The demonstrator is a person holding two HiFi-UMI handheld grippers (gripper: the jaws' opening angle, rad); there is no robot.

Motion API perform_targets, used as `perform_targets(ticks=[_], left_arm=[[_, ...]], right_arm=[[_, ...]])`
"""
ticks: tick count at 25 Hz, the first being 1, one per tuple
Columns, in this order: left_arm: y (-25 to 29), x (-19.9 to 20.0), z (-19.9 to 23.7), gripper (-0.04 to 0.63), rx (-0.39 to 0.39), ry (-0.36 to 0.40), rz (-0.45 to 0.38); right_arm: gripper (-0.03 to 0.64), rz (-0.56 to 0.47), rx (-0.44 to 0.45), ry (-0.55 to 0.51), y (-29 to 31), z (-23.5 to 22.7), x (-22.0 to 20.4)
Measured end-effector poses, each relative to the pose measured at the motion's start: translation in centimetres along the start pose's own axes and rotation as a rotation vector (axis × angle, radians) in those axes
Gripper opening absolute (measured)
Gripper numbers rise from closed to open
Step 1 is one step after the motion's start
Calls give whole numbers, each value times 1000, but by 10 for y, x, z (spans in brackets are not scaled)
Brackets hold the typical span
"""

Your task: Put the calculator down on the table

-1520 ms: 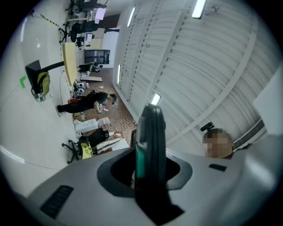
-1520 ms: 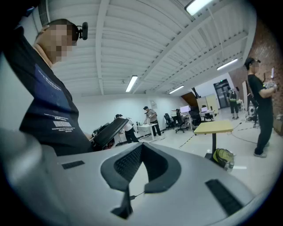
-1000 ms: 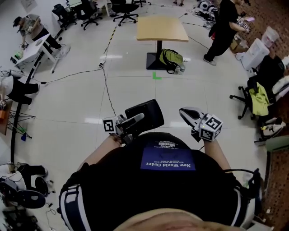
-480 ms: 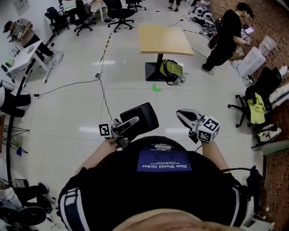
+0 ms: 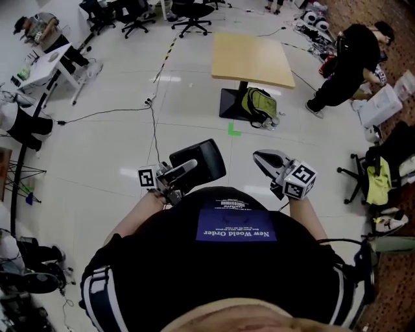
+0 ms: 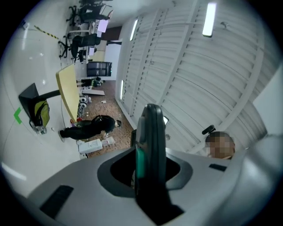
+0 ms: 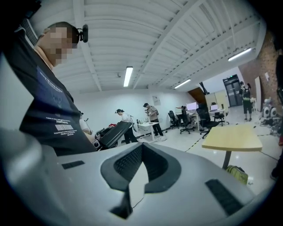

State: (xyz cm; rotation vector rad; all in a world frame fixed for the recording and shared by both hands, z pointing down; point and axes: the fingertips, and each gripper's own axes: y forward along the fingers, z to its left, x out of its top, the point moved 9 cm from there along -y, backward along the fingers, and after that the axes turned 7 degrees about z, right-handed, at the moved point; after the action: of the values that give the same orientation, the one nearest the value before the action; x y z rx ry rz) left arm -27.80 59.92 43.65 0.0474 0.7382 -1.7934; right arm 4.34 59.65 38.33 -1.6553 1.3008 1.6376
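Note:
A black calculator [image 5: 200,163] juts forward and upward, held at waist height over the floor, with my left gripper [image 5: 179,174] shut on it. In the left gripper view the calculator [image 6: 150,128] shows edge-on, clamped between the jaws of the left gripper [image 6: 148,176]. To its right, my right gripper [image 5: 268,161] is shut with nothing in it; its pads meet in the right gripper view [image 7: 131,178]. The light wooden table [image 5: 253,58] on a black pedestal stands some way ahead across the floor, its top bare. That table [image 7: 232,137] also appears at the right of the right gripper view.
A green backpack [image 5: 260,104] leans against the table's base. A person in black [image 5: 350,61] bends over boxes at the right of the table. A cable [image 5: 154,133] runs over the white floor. A chair with yellow cloth [image 5: 382,172] stands at the right, with desks and office chairs [image 5: 130,16] far left.
The table and backpack have shifted in the view as the person walks over the floor. Both grippers travel along at the waist, the left one still shut on the calculator.

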Motion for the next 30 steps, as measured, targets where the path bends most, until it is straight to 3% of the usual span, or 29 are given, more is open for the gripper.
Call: perform_targets(ticks=[4,11,18,21,25,30], left_arm=[[63,36,22,120,-7,70,-61],[139,67,76,120,52,136,48],[148,114,134,120,60,79,46],[152,157,157,120,7,60,69],[158,247,185,120,-64,-9,121],[135,351,210,120,-77,56,207]], right_arm=[[-15,12,67,-54,-11,-78,31],[-15,-16,104,-32,-22,-176,44],[-15,7,84,12,0,-233,38],[-15,18,38,-5,19,-255,51],[-15,4,-60,-18,57,-296,88],[-15,-6,-152,12,113,-336,119]])
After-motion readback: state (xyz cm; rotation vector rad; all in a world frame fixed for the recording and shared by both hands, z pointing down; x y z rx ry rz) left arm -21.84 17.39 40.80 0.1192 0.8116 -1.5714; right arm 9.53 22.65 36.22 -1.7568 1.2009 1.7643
